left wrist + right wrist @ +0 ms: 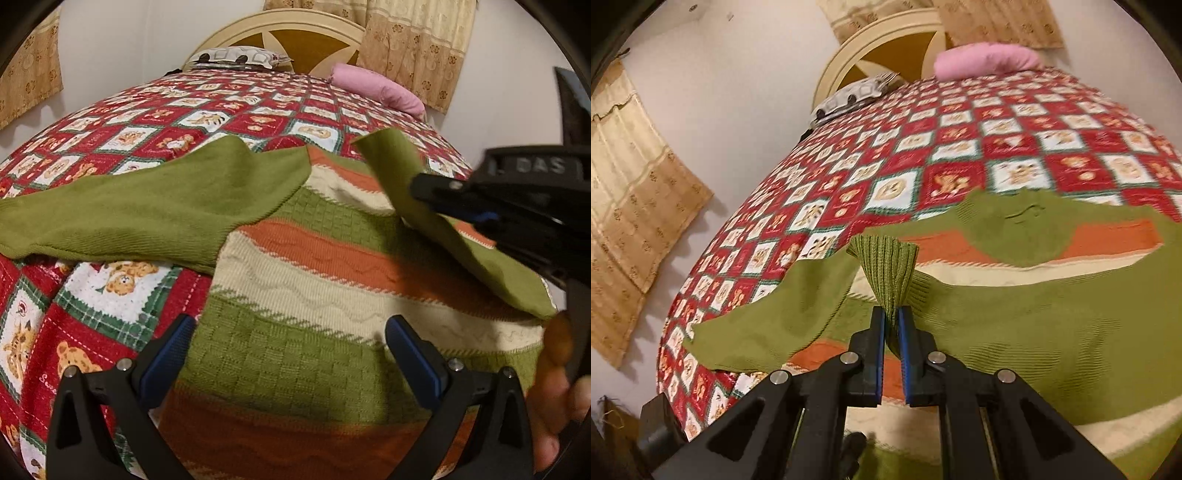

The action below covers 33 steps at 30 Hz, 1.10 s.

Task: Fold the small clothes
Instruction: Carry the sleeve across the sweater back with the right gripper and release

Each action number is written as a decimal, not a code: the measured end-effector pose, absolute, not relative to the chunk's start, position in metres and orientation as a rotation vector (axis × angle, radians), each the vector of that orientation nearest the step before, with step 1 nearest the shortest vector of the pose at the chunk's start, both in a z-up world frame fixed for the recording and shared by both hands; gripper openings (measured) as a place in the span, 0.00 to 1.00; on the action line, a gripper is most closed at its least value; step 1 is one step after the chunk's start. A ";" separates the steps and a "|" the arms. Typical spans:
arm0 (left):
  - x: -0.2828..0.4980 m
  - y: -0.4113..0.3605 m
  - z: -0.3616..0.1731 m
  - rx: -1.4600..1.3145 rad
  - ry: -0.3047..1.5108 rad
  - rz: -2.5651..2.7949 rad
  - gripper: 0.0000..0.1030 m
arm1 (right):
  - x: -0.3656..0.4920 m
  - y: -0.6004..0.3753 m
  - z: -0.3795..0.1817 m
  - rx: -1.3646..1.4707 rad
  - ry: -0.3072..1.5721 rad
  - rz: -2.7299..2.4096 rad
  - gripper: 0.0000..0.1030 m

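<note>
A small striped sweater, green, cream and orange, lies flat on the bed. Its left green sleeve spreads out to the left. My left gripper is open and empty just above the sweater's lower body. My right gripper is shut on the ribbed cuff of the right green sleeve and holds it lifted over the sweater body. It also shows in the left wrist view, at the right, pinching that sleeve.
The bed has a red and white teddy-bear quilt. A pink pillow and a patterned pillow lie by the cream headboard. Beige curtains hang on the walls.
</note>
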State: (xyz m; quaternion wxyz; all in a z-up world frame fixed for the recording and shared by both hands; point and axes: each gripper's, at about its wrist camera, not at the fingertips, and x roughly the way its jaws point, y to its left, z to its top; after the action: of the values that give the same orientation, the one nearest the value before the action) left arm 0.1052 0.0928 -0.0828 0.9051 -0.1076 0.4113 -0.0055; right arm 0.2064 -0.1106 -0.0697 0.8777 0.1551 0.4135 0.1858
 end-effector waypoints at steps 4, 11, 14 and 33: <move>0.105 0.094 -0.083 -0.232 0.847 -0.013 1.00 | 0.217 -0.102 -0.076 0.349 0.881 0.454 0.07; 0.106 0.097 -0.084 -0.232 0.854 0.008 1.00 | 0.232 -0.095 -0.100 0.458 0.992 0.615 0.10; 0.106 0.096 -0.084 -0.230 0.856 0.008 1.00 | 0.231 -0.099 -0.103 0.571 1.039 0.722 0.10; 0.107 0.092 -0.085 -0.207 0.866 0.019 1.00 | 0.137 -0.288 -0.076 0.226 0.845 -0.035 0.10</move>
State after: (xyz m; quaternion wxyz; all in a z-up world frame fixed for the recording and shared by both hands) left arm 0.1072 0.0919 -0.0852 0.9025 -0.1002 0.4189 0.0094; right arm 0.1369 -0.2878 -0.0763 0.9056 0.1093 0.4094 -0.0171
